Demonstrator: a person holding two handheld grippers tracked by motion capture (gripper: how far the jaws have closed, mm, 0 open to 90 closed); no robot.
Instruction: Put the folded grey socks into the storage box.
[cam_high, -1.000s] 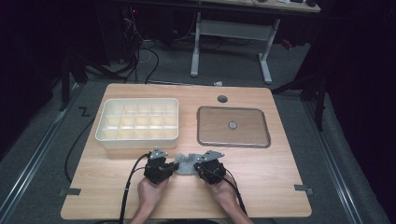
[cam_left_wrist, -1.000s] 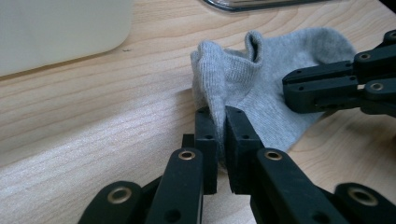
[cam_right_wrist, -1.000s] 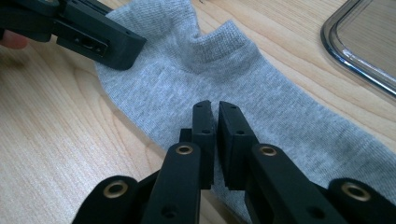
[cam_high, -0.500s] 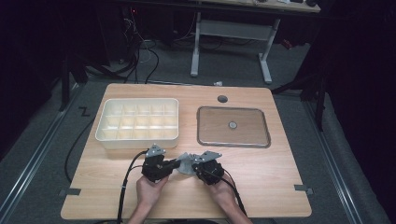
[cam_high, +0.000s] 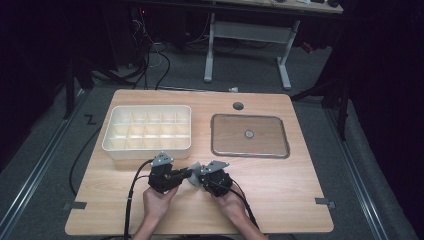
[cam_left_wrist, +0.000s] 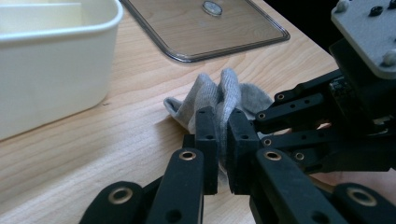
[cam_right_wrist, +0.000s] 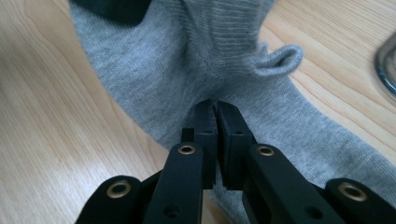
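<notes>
A grey sock (cam_left_wrist: 219, 100) lies bunched on the worktop (cam_high: 280, 190) near the middle of its near edge, in front of the white compartment box (cam_high: 147, 131) and the clear lid (cam_high: 250, 136), which sit toward the far edge. Both claws meet on it. The left claw (cam_left_wrist: 223, 140) is closed on a raised fold of the fabric, and the right claw (cam_right_wrist: 215, 123) is pinched shut on the knit just beside it. In the high view the left claw (cam_high: 187, 173) and right claw (cam_high: 201, 179) point at each other with the sock (cam_high: 194, 172) between them, so neither hand is nearer. My guess is that the 2 claws will pull apart to stretch the sock along its long axis
</notes>
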